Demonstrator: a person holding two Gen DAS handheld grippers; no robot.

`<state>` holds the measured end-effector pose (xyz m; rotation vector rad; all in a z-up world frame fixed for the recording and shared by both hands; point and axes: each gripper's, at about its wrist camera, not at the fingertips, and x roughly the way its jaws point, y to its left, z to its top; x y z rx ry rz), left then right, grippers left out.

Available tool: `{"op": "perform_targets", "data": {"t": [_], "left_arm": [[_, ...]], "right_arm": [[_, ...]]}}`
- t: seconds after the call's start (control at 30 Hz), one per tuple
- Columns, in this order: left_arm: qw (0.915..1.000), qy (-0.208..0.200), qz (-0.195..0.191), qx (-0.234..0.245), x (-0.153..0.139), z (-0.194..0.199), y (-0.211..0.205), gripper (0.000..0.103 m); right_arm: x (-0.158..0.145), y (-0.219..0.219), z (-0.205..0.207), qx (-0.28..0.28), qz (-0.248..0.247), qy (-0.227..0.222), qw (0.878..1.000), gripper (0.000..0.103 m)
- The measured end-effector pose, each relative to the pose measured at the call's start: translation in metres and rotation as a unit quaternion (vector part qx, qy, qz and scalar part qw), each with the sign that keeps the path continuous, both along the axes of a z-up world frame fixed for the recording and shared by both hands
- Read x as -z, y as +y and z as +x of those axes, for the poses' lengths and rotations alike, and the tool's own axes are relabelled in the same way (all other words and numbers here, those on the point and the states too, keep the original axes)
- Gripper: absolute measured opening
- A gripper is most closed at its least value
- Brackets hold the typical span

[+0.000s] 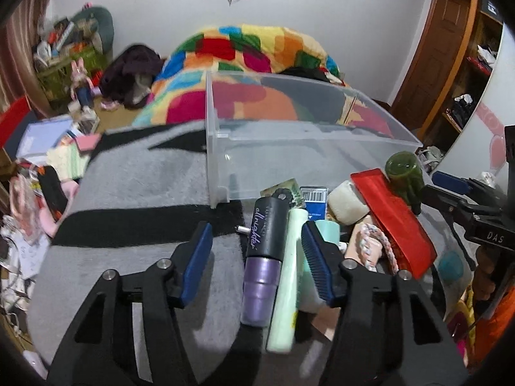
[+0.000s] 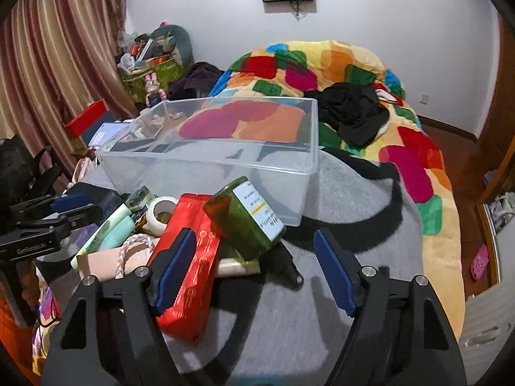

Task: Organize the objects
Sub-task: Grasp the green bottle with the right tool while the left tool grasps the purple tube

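A clear plastic bin (image 1: pixel 299 148) (image 2: pixel 212 160) stands empty on a grey and black blanket (image 1: pixel 138 193). In front of it lies a pile of items. My left gripper (image 1: pixel 257 254) is open, its fingers around a black and purple spray bottle (image 1: pixel 264 251) and a pale green tube (image 1: pixel 286 280). My right gripper (image 2: pixel 254 267) is open around a green bottle (image 2: pixel 246 222) that lies on its side, cap toward me. A red pouch (image 2: pixel 190 267) (image 1: pixel 396 222) lies beside the green bottle, under my right gripper's left finger.
The pile also holds a white tape roll (image 2: pixel 162 214), a braided rope handle (image 2: pixel 128 251), a blue barcoded box (image 1: pixel 313 201) and a mint tube (image 2: pixel 119 234). A colourful quilt (image 2: pixel 370 103) with black clothes (image 2: pixel 354 112) lies behind. Clutter covers the floor at left (image 1: pixel 48 148).
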<state>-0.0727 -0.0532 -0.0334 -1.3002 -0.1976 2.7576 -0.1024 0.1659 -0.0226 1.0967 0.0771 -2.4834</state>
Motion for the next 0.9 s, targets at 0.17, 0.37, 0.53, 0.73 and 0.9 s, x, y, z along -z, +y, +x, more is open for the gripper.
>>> {"op": "perform_targets", "data": {"t": [0.17, 0.37, 0.53, 0.73, 0.9], "left_arm": [[0.9996, -0.009, 0.027, 0.004, 0.006, -0.009, -0.005, 0.054], [0.9982, -0.01, 0.055, 0.022, 0.008, -0.01, -0.007, 0.05], [0.998, -0.001, 0.054, 0.033, 0.006, -0.007, -0.006, 0.026], [0.999, 0.01, 0.039, 0.022, 0.002, 0.001, -0.004, 0.026], [0.9985, 0.042, 0.033, 0.015, -0.019, 0.011, -0.005, 0.025]], "right_arm": [[0.009, -0.008, -0.016, -0.016, 0.009, -0.016, 1.0, 0.063], [0.022, -0.013, -0.027, -0.031, 0.002, -0.042, 0.999, 0.053], [0.018, -0.009, -0.021, -0.029, -0.002, -0.032, 0.999, 0.047], [0.005, -0.003, -0.009, -0.023, -0.008, -0.013, 1.0, 0.045], [-0.02, 0.002, 0.003, -0.015, -0.018, 0.024, 0.999, 0.045]]}}
